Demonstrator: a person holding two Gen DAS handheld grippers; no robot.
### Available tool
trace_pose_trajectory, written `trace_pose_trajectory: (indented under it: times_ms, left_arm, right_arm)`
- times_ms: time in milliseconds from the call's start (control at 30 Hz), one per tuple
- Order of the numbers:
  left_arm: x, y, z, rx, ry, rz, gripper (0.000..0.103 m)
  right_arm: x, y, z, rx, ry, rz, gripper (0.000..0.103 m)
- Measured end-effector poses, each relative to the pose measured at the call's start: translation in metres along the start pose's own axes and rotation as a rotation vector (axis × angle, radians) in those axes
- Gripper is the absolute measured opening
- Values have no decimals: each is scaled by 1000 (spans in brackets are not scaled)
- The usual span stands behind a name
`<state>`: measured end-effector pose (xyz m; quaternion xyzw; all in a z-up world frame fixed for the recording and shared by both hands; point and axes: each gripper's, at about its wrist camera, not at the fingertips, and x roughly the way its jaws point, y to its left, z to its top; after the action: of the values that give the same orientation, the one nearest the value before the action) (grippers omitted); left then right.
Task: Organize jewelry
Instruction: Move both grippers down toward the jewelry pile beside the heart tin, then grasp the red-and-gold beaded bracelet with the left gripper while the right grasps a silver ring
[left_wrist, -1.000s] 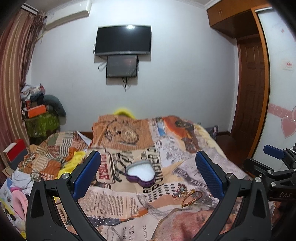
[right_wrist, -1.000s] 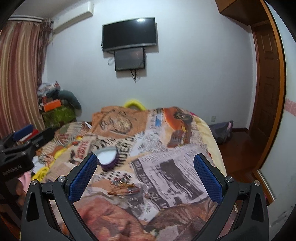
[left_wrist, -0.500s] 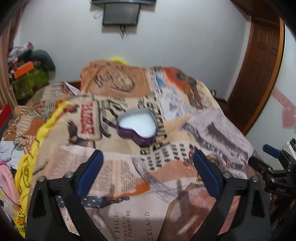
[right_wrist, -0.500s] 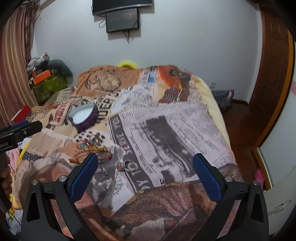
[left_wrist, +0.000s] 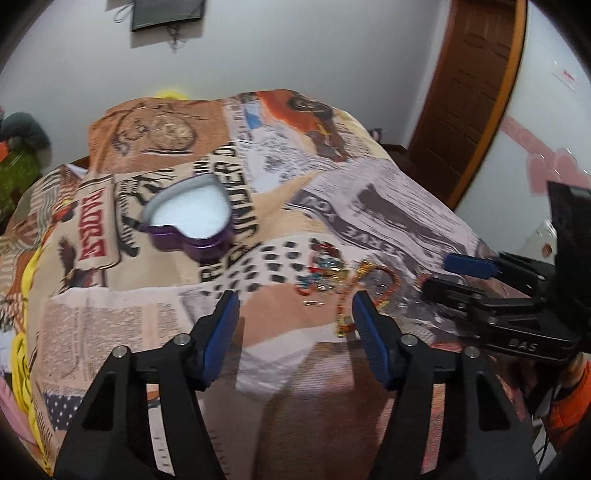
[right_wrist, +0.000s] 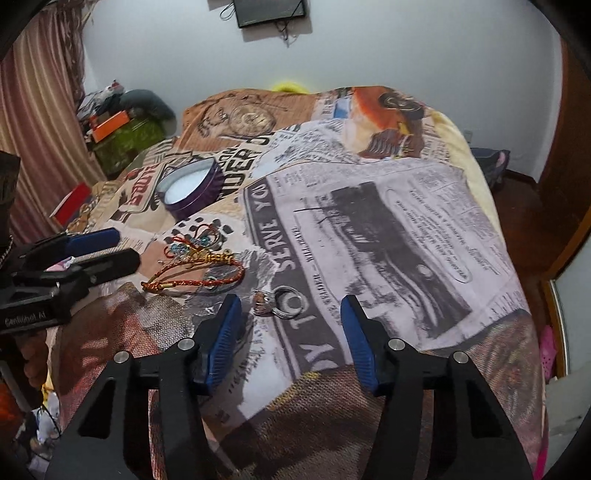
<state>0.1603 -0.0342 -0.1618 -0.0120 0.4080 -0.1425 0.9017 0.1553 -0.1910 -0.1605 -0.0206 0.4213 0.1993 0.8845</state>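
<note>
— What do you have in front of you?

— A bed (right_wrist: 424, 206) under a patchwork cover printed with newspaper text, and behind it a plain pale wall (right_wrist: 406, 44) carrying a dark screen (right_wrist: 271, 11) with a cable hanging below.

— And to your sides?

— On your left, striped brownish curtains (right_wrist: 33, 122) and a cluttered pile with an orange box (right_wrist: 110, 125). On your right, a brown wooden door (left_wrist: 469, 92) and dark wooden floor (right_wrist: 517, 199).

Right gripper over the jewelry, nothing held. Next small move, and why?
Probably ease the right gripper, whose jaws have just been closing, forward and down around the silver rings. They lie loose on the blanket just past its fingertips, and the heart-shaped tin sits open beyond.
</note>
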Motion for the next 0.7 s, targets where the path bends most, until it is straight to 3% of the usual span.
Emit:
trace_pose_trajectory:
  times_ms: [233, 367, 533, 700]
  left_arm:
    - [9, -19, -1, 57, 25, -55, 49]
    - [18, -23, -1, 53, 58, -110, 49]
    - [25, -26, 0, 55, 74, -117, 48]
    - [26, -27, -1, 55, 81, -147, 33]
  right_arm:
    - [10, -1, 1, -1, 23, 25, 45]
    - [13, -2, 1, 7, 27, 32, 43]
    - [15, -5, 2, 18, 32, 48, 39]
    - [15, -7, 1, 33, 32, 58, 29]
